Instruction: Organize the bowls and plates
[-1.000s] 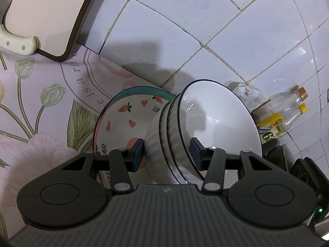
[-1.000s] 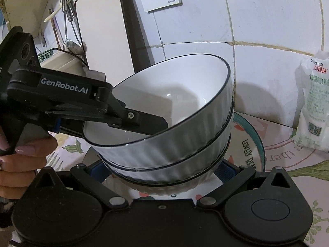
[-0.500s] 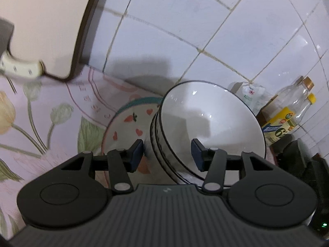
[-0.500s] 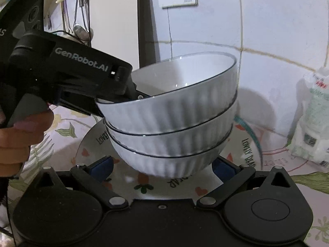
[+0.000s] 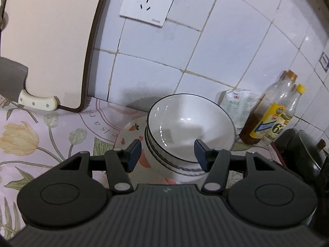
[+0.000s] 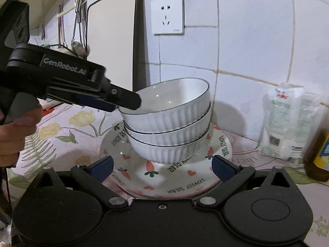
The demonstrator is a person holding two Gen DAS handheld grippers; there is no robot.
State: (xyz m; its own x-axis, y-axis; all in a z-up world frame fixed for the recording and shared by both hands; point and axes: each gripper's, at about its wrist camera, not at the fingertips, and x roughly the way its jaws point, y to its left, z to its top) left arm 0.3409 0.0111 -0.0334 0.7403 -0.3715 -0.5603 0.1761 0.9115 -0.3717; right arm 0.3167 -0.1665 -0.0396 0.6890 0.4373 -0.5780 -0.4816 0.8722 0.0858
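Note:
Three white ribbed bowls (image 6: 168,121) with dark rims sit stacked on a stack of carrot-and-heart patterned plates (image 6: 185,177) by the tiled wall. In the left wrist view the bowl stack (image 5: 189,131) rests on the plates (image 5: 131,129). My left gripper (image 5: 167,151) is open, its fingers wide on either side of the bowls' near rim; it also shows in the right wrist view (image 6: 123,103) at the top bowl's left rim. My right gripper (image 6: 162,165) is open and empty, low over the plates' front edge.
A cutting board (image 5: 47,41) and a cleaver (image 5: 24,94) lean on the wall at left. A white packet (image 5: 236,105) and oil bottles (image 5: 269,113) stand right of the bowls, with a dark pot (image 5: 304,150) beyond. A wall socket (image 6: 167,15) is above.
My left gripper opened wider, let go of the top bowl's rim and drew back. The bowl stack settled level on the plates. My right gripper drew back a little.

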